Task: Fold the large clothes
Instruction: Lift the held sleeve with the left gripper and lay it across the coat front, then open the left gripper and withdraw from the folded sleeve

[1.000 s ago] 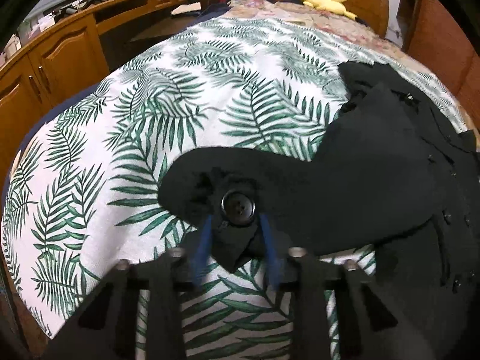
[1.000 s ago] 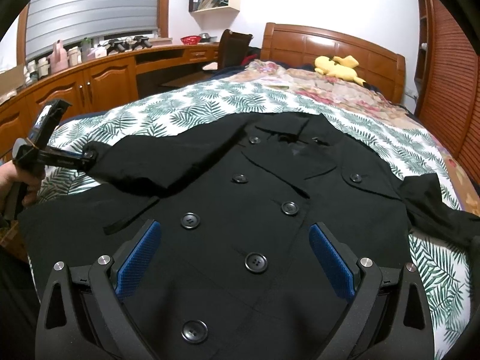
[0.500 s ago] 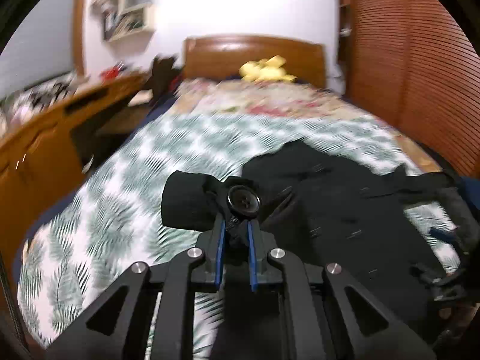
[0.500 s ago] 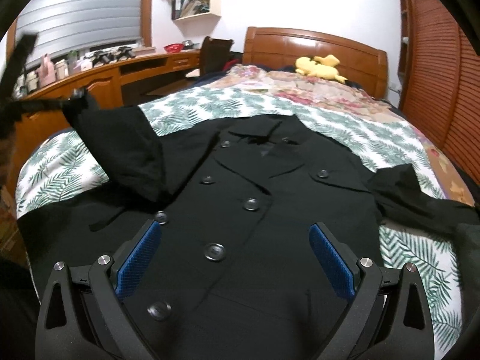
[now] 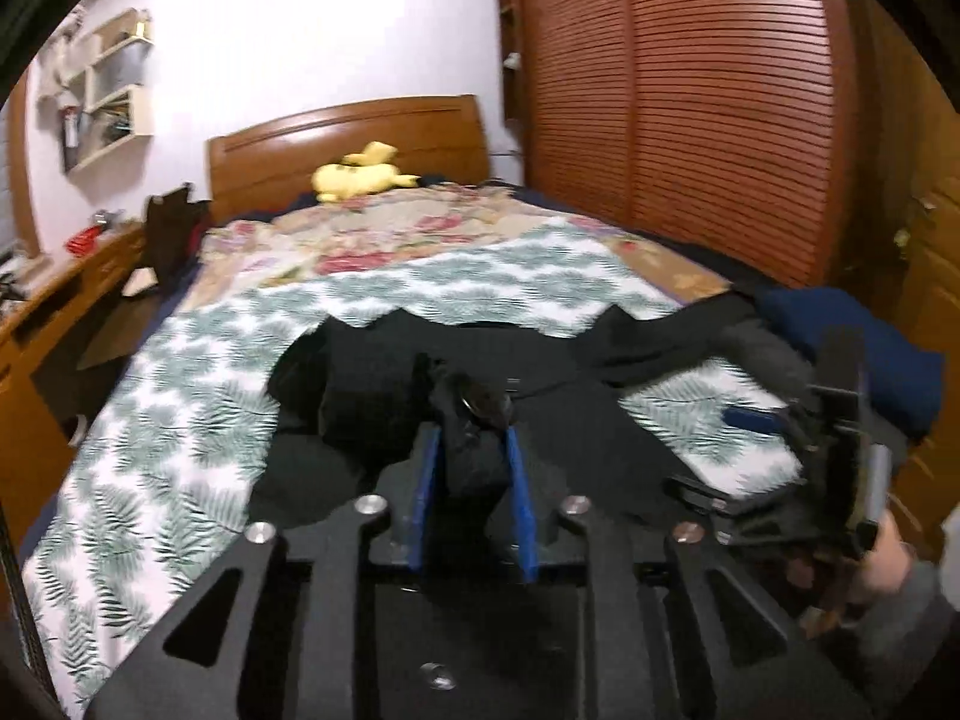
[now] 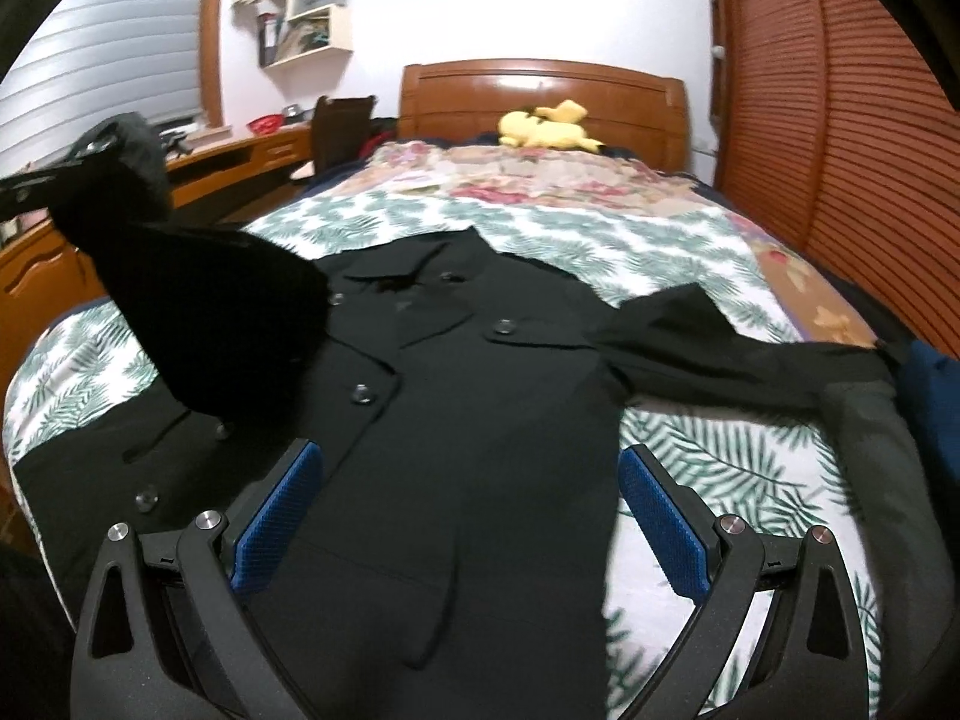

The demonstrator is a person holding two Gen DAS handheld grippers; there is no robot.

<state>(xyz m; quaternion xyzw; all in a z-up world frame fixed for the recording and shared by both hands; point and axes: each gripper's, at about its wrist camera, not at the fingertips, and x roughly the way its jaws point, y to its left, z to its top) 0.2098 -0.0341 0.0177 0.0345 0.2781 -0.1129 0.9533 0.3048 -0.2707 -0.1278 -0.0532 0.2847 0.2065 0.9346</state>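
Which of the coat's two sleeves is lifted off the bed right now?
The sleeve on the window side, pinched at its cuff by the left hand-held gripper and raised over the coat. The other sleeve lies flat toward the wardrobe.

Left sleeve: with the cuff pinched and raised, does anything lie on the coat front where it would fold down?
Nothing visible does. The left gripper is shut on the sleeve, held up over the coat's left side. The coat front shows only its own buttons and lapels. The right gripper hovers open above the lower front, which might need to clear.
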